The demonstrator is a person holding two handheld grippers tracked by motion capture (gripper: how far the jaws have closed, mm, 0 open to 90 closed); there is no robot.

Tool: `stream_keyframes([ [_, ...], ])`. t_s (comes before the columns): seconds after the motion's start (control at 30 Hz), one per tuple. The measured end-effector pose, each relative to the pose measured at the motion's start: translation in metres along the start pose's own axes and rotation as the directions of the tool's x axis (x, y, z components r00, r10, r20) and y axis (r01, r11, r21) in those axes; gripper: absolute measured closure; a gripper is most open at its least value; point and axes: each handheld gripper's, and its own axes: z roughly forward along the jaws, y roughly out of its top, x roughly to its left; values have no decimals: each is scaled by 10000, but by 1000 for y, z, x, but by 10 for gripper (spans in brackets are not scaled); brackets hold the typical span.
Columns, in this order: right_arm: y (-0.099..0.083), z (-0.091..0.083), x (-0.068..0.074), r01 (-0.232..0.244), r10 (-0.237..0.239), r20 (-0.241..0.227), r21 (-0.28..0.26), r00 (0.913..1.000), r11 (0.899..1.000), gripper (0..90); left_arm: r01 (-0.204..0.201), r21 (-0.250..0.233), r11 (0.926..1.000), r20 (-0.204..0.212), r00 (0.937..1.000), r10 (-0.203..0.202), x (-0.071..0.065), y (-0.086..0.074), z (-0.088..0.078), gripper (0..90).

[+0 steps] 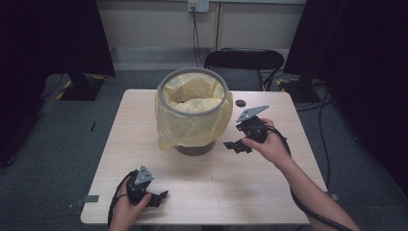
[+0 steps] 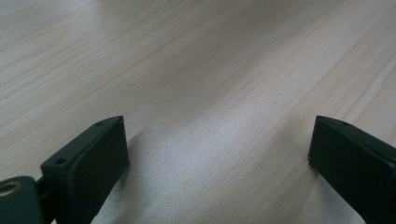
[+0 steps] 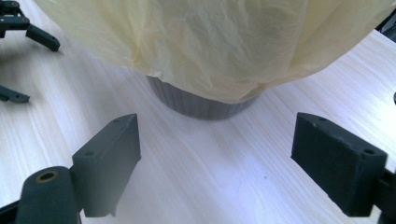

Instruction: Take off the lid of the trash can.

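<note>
A small round grey ribbed plastic waste bin (image 1: 195,147) stands just past the middle of the pale wood-grain table (image 1: 269,192), toward twelve o'clock. It is lined with a thin pale yellow plastic bag (image 1: 190,122), whose mouth is folded over the grey rim and whose skirt drapes down most of the bin's wall.

The bag looks feather-light, soft and slippery; it would crumple and slide under the pads, and it may tear if snagged. The bin itself seems light and stiff, so a sideways tug could drag or tip it. The loose hanging hem at the bin's three o'clock side, in the right gripper view the bottom edge of the yellow film (image 3: 219,91), looks the best place to pinch, since there the film hangs free of the wall.

The right gripper (image 1: 236,145), at three o'clock of the bin and near it, points at that hem. Its jaws stand wide apart with nothing between them, touching neither bag nor bin.

The left gripper (image 1: 161,197) sits at the table's seven o'clock corner, well apart from the bin. Its jaws are also spread wide and empty, low over bare wood.

A small dark round disc (image 1: 240,103) lies at one o'clock of the bin.
</note>
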Motion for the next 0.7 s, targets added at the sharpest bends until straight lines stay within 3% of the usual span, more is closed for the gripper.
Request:
stream_keyframes([
  [0.43,23,-30,1,410,-409,-54,128,9991,9991,151,34,-19,10000,2,10000,-34,0,0,0,41],
  [0.7,31,-35,-1,432,-431,-66,266,9991,9987,152,10,-10,10000,-6,10000,-10,0,0,0,41],
])
